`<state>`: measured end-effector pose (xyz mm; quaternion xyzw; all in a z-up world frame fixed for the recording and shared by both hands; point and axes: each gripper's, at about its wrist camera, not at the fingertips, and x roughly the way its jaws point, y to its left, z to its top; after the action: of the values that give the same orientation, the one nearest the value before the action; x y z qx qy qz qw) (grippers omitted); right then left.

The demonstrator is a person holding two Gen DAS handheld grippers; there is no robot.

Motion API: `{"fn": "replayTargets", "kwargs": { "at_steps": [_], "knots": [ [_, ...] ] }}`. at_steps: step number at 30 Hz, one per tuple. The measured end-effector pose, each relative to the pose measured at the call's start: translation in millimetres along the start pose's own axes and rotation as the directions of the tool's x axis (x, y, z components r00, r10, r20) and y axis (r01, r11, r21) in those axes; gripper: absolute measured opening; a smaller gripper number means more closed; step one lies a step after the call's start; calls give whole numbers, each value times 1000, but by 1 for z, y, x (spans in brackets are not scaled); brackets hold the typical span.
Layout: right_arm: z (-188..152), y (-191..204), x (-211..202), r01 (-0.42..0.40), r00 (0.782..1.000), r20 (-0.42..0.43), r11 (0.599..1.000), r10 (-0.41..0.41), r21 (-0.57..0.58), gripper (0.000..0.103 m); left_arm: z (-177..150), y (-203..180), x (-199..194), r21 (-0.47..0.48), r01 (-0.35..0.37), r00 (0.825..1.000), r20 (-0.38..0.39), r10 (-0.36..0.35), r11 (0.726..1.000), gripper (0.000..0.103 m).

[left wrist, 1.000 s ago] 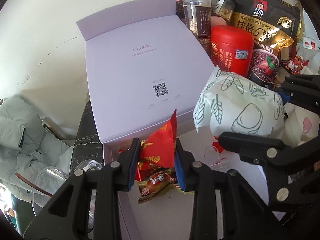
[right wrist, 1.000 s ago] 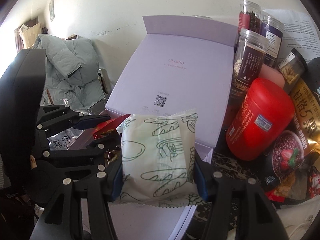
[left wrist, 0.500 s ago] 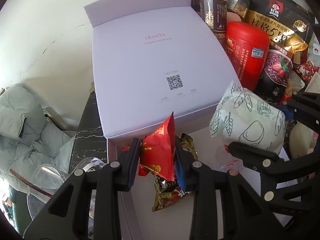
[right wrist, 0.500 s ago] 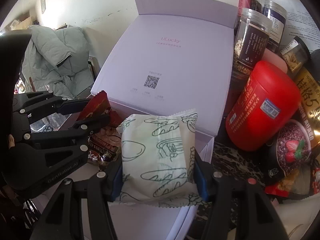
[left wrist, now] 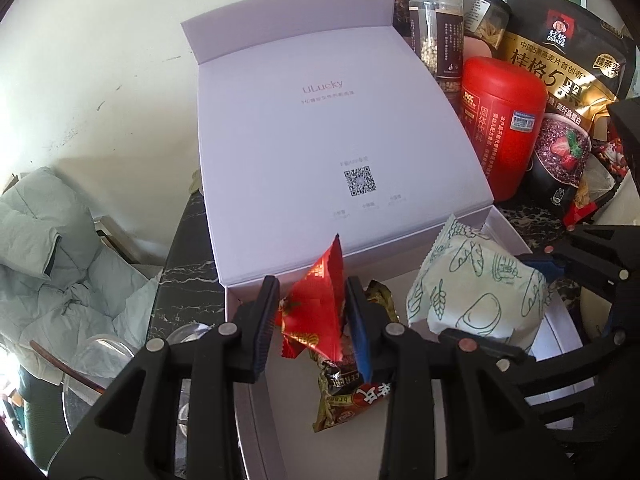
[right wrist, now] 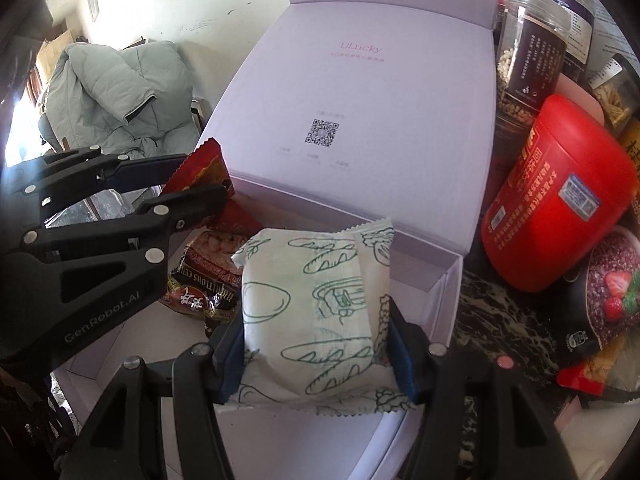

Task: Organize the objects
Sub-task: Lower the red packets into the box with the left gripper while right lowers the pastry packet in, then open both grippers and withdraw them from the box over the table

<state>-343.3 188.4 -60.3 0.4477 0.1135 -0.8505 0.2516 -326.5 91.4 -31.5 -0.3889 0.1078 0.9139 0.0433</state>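
Observation:
An open lilac box [left wrist: 248, 392] with its lid [left wrist: 320, 152] leaning back lies before me; it also shows in the right wrist view [right wrist: 444, 300]. My left gripper [left wrist: 312, 316] is shut on a red snack packet [left wrist: 316, 304] above the box's left part. A brown cereal packet [left wrist: 344, 396] lies in the box below it. My right gripper [right wrist: 316, 344] is shut on a white bread packet with green drawings [right wrist: 316, 312] over the box's right part. That bread packet [left wrist: 476, 296] and the right gripper [left wrist: 532, 304] show in the left wrist view.
To the right of the box stand a red canister [left wrist: 500, 128], clear jars of grains [left wrist: 436, 28] and a black Quaker oats bag [left wrist: 568, 80]. A grey-green jacket [right wrist: 116, 96] lies left. Glassware [left wrist: 92, 360] sits by the box's left side on the dark marble top [right wrist: 480, 320].
Both grippers have moved lower and forward over the open box with their packets. The brown cereal packet under the left gripper has come into fuller view.

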Motion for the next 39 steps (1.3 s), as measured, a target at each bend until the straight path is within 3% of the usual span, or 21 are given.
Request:
{"fn": "replayTargets", "kwargs": {
  "at_steps": [5, 11, 18, 24, 39],
  "knots": [
    [0, 5, -4, 35, 999, -19, 999, -35, -16, 64, -2, 0, -4, 18, -18, 1000, -1, 18, 1000, 36],
    [3, 7, -19, 52, 999, 13, 999, -52, 6, 64, -3, 4, -22, 12, -38, 999, 36, 37, 999, 57],
    [5, 11, -53, 70, 994, 86, 998, -70, -4, 64, 5, 12, -42, -29, -60, 996, 62, 62, 998, 64],
    [10, 20, -76, 93, 985, 149, 996, -92, -4, 64, 7, 20, -62, -83, -20, 997, 75, 27, 996, 65],
    [-1, 39, -136, 65, 960, 275, 998, -56, -24, 66, 0, 30, -118, -153, -44, 991, 115, 62, 987, 70]
  ]
}}
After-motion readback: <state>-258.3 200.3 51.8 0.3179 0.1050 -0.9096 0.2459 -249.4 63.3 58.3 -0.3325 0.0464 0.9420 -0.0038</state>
